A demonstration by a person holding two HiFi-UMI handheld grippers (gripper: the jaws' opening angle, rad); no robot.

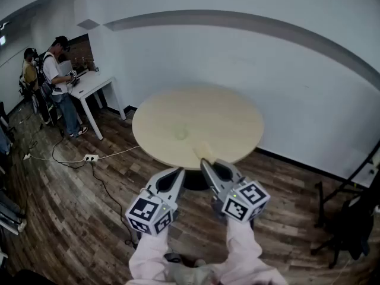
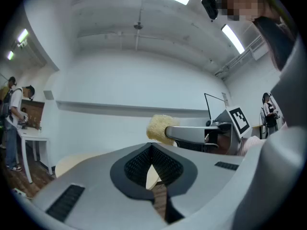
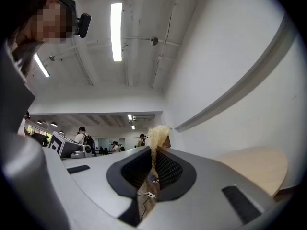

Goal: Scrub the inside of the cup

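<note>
Two grippers before one round table (image 1: 202,114): left gripper (image 1: 177,172) closed, empty; right gripper (image 1: 205,162) clamped on one yellow sponge (image 1: 200,152). Two people (image 1: 58,79) beside one white desk (image 1: 92,84).

No words, brands or numbers can be read. Only square black-and-white markers show, on the left gripper (image 1: 177,173) and right gripper (image 1: 205,162).

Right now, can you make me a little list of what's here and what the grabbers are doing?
table: round, pale wood
cup: faint clear shape on the table, hard to make out
left gripper: shut, empty
right gripper: shut on sponge
sponge: yellowish, pokes out past the jaws
people: two at a white desk, far left
</note>
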